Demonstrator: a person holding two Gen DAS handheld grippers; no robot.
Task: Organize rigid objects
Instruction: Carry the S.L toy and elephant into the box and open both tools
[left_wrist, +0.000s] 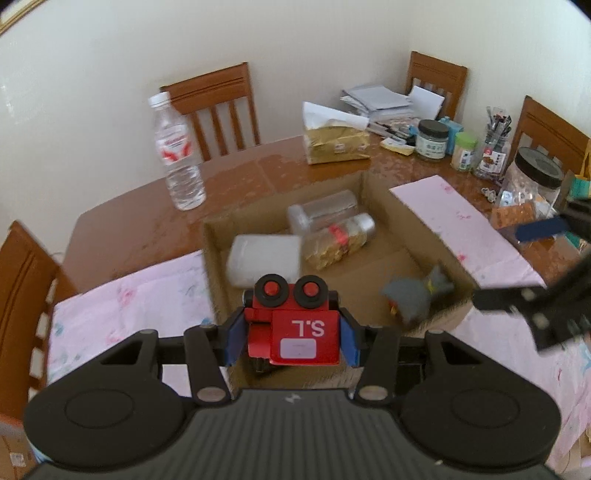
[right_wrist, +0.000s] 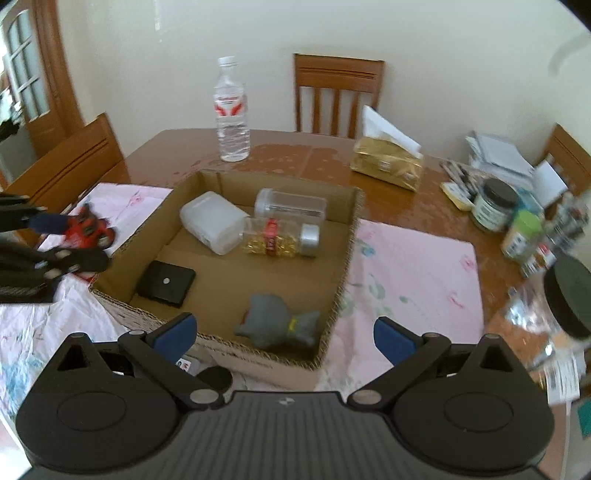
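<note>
Wooden chairs ring a brown worktop (right_wrist: 295, 155) against a cream wall, and a pink cloth (right_wrist: 413, 266) is spread under an open cardboard box (right_wrist: 332, 295), presumably to mark out the sorting spot. The box serves as the collecting bin: lying in it are a white plastic container (right_wrist: 212, 221), a clear jar (right_wrist: 291, 205), a jar of golden contents (right_wrist: 280, 238) on its side, a flat black square piece (right_wrist: 166, 282) and a grey toy figure (right_wrist: 277, 319) near the front wall.

The left hand-held gripper (left_wrist: 291, 334) clamps a red toy robot (left_wrist: 295, 321) between its blue pads, squeezing the body from both sides so the head sticks forward. From its own camera the toy hangs at the near left edge of the box; from the right wrist view it looks just outside the left wall, so it is likely about to go in beside the black piece, where the floor is bare.

The right hand-held gripper (right_wrist: 286, 338) has its fingers spread wide with nothing between them, hovering at the near wall of the box. A water bottle (right_wrist: 232, 110) and cluttered jars stand apart on the worktop.
</note>
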